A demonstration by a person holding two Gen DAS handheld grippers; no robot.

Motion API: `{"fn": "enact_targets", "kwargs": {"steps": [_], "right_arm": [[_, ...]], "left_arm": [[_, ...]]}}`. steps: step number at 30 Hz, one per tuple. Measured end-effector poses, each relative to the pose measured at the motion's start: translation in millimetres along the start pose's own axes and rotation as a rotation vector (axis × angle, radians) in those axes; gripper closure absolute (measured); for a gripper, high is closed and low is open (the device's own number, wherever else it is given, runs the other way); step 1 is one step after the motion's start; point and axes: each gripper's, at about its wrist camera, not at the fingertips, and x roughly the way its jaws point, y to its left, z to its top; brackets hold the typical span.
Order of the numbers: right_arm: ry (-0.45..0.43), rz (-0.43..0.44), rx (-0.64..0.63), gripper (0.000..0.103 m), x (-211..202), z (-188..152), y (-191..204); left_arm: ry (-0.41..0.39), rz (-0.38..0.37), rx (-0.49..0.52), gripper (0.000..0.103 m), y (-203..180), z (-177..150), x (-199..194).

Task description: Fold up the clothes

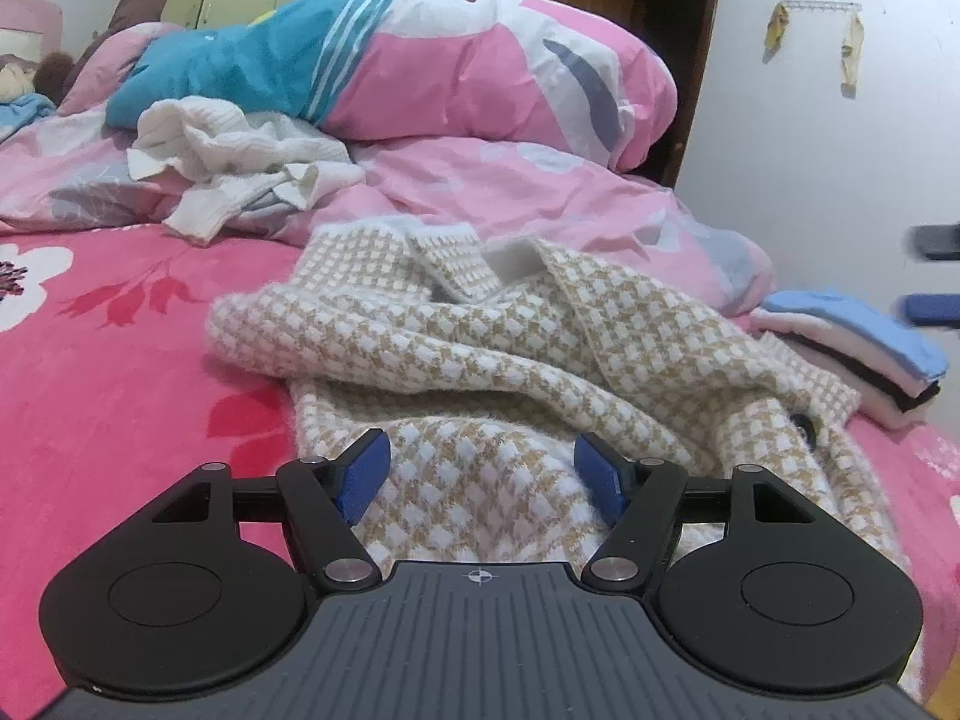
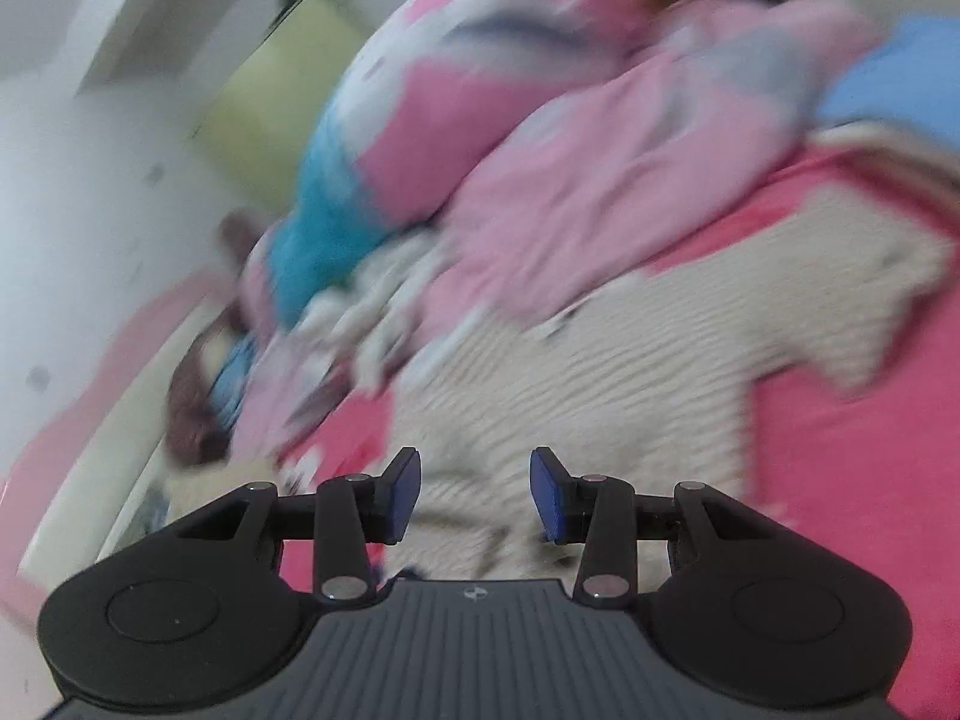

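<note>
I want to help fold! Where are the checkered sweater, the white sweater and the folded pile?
checkered sweater (image 1: pixel 480 360), left wrist view, middle of its body.
white sweater (image 1: pixel 240 162), left wrist view, crumpled middle.
folded pile (image 1: pixel 864 342), left wrist view, blue top layer.

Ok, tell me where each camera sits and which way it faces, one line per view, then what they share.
Left wrist: sits on the left tongs, low over the bed, looking along open fingers across the checked sweater to the white knit, rolled duvet and folded stack; the right tongs blur at the right edge.
Right wrist: sits on the right tongs, tilted and motion-blurred, looking down over the sweater toward the duvet; only its own open fingers show.
Shared: the sweater, the duvet, the pink sheet.
</note>
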Motion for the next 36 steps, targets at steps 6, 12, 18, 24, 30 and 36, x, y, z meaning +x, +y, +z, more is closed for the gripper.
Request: {"fn": "enact_targets", "kwargs": {"steps": [6, 12, 18, 24, 30, 36], "right_arm": [[0.048, -0.072, -0.141, 0.062, 82.8, -32.0, 18.2], [-0.067, -0.224, -0.229, 0.086, 105.8, -55.4, 4.2], [-0.151, -0.205, -0.069, 0.103, 101.0, -59.4, -35.1], [-0.178, -0.191, -0.064, 0.103, 98.9, -66.3, -43.2], [-0.190, -0.178, -0.067, 0.103, 96.4, -67.8, -44.6], [-0.203, -0.185, -0.085, 0.103, 96.5, -71.0, -42.4]], "left_arm": [[-0.045, 0.006, -0.020, 0.035, 14.2, 16.0, -12.1], [-0.007, 0.008, -0.080, 0.034, 36.8, 31.8, 8.9], [0.095, -0.060, -0.159, 0.029, 49.5, 37.9, 41.4], [0.191, -0.035, -0.130, 0.030, 43.9, 28.3, 62.0], [0.189, -0.031, -0.183, 0.039, 49.5, 29.7, 43.4], [0.260, -0.302, -0.256, 0.013, 42.6, 29.0, -7.0]]}}
